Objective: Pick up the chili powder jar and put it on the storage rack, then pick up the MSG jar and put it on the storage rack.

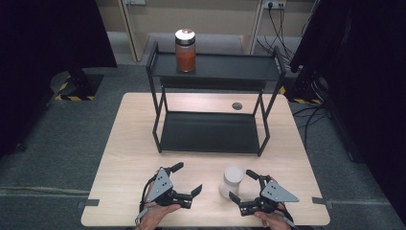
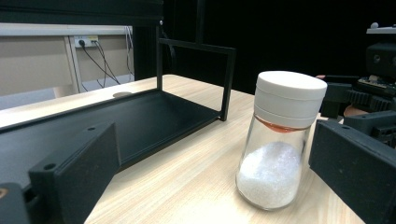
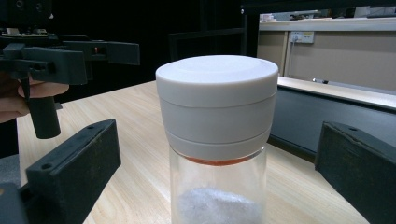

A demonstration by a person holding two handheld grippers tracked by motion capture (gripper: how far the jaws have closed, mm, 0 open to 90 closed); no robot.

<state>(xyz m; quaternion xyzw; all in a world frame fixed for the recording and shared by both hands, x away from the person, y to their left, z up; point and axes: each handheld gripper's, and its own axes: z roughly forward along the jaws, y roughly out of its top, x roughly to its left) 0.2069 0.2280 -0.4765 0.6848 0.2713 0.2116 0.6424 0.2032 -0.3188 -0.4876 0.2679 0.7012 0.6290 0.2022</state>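
Observation:
A glass shaker jar (image 1: 232, 181) with a white lid and white grains stands upright on the table near the front edge. My right gripper (image 1: 242, 185) is open, and its jaws stand on either side of the jar (image 3: 217, 140) without touching it. To the jar's left, my left gripper (image 1: 188, 178) is open and holds nothing. In the left gripper view the jar (image 2: 280, 149) stands ahead on the right, close to the right jaw. A second jar (image 1: 185, 50) with orange-red contents and a pale lid stands on the top level of the black shelf (image 1: 215, 67).
The black two-level metal shelf rack (image 1: 210, 132) stands mid-table, and its lower tray (image 2: 93, 121) is bare. A small dark grommet (image 1: 236, 106) sits in the wooden table (image 1: 129, 143) behind it. Cables and black curtains lie beyond the table.

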